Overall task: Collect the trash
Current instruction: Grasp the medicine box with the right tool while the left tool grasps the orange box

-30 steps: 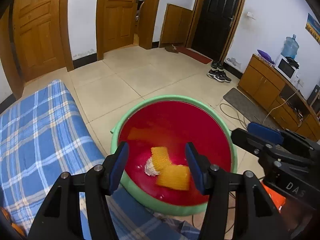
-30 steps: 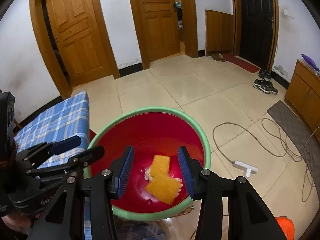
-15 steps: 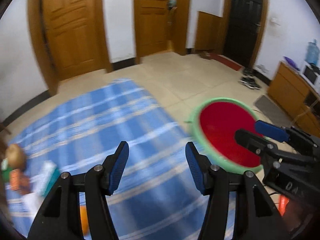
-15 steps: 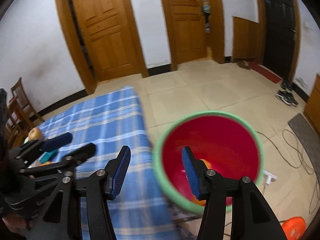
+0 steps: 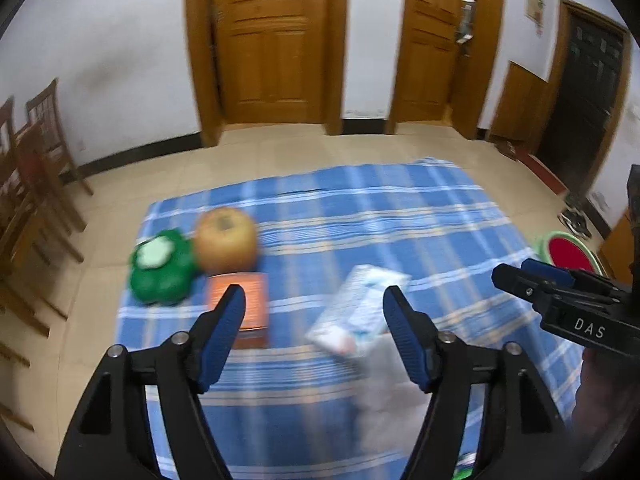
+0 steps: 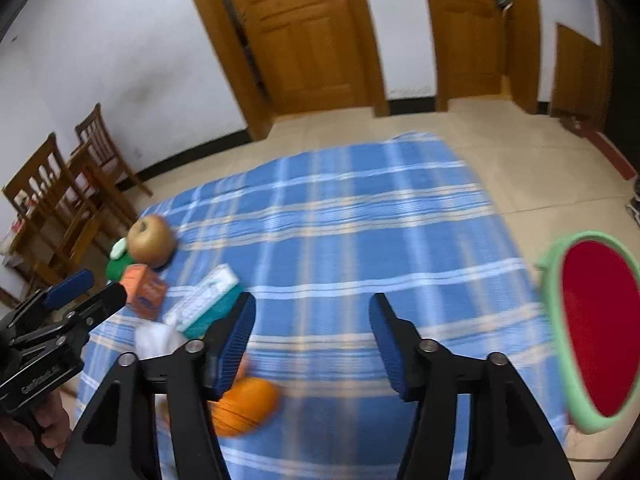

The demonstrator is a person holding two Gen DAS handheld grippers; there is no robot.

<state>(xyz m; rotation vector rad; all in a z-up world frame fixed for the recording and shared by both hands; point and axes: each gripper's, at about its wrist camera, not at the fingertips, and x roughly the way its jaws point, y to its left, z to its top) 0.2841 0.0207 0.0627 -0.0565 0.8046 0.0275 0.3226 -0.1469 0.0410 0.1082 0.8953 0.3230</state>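
With both my left claw [image 5: 314,320] and right claw [image 6: 312,336] spreading wider and empty above the desk [image 5: 360,216], I am between pickups and next need to line up on the crumpled tissue [image 5: 384,396].

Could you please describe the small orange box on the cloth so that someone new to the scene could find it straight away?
Start at the blue checked cloth spread over the table. Near its left end lies a cluster of things: a green container, a round brown fruit and a pale carton. The orange box sits just in front of the fruit; it is the only squared, orange-sided thing in that cluster.
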